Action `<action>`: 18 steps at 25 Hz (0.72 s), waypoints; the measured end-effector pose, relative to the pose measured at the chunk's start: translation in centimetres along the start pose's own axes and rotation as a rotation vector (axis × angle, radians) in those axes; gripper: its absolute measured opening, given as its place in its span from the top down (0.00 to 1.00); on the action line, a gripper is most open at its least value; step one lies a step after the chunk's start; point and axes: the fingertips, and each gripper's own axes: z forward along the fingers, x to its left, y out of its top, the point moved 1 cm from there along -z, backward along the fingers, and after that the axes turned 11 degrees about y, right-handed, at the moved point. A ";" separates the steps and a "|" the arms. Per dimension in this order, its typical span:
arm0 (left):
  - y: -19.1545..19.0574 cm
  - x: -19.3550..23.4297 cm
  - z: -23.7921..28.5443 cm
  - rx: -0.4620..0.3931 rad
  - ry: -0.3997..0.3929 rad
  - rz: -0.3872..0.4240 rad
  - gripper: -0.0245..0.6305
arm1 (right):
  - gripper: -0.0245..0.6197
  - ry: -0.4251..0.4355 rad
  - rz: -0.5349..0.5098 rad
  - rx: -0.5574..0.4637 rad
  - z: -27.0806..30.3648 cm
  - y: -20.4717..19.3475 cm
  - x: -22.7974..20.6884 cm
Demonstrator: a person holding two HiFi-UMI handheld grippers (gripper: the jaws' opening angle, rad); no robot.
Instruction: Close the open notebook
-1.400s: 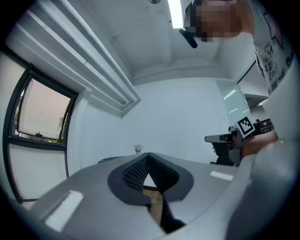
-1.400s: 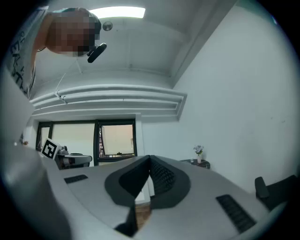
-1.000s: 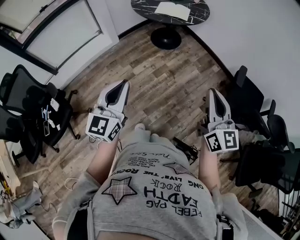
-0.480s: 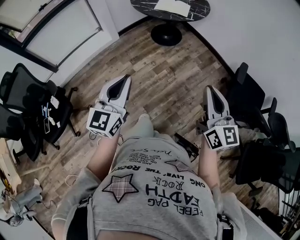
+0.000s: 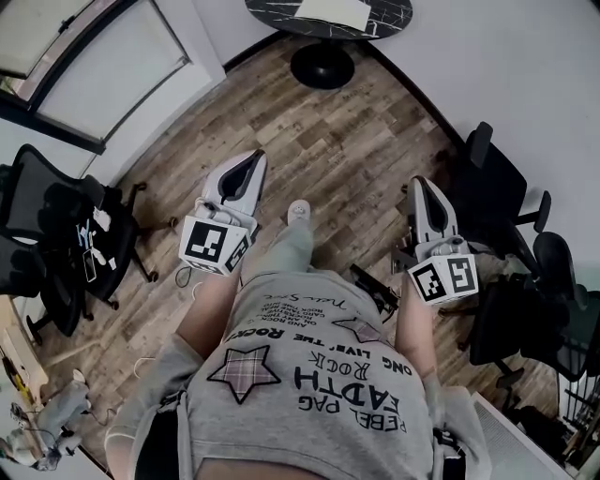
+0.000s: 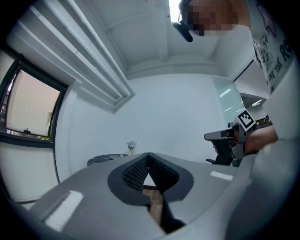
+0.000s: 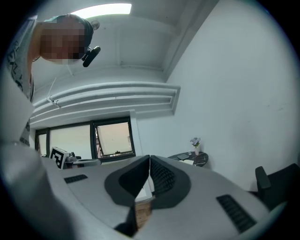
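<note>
We hold both grippers over the brown wood-plank floor (image 5: pixel 356 141) with nothing in either. The left gripper (image 5: pixel 253 157) has its ribbed dark pads (image 6: pixel 135 171) pressed together, and the right gripper (image 5: pixel 419 182) is likewise closed tip to tip. The open notebook (image 5: pixel 334 11), a flat pale rectangle, lies on the round black white-veined table (image 5: pixel 386 17) at the top centre of the head view. It is well apart from both grippers. The upper edge cuts off its far side, and its pages are too small to read.
</note>
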 end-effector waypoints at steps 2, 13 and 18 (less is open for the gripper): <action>-0.1 0.5 1.9 0.001 -0.008 -0.016 0.95 | 0.94 -0.009 0.005 -0.001 1.1 0.1 -1.4; 1.1 6.3 12.2 -0.025 -0.016 -0.055 0.95 | 0.94 -0.021 -0.014 -0.005 10.3 2.0 -7.2; 0.8 8.3 15.7 -0.027 -0.016 -0.063 0.95 | 0.94 -0.021 -0.016 -0.005 13.7 2.1 -9.4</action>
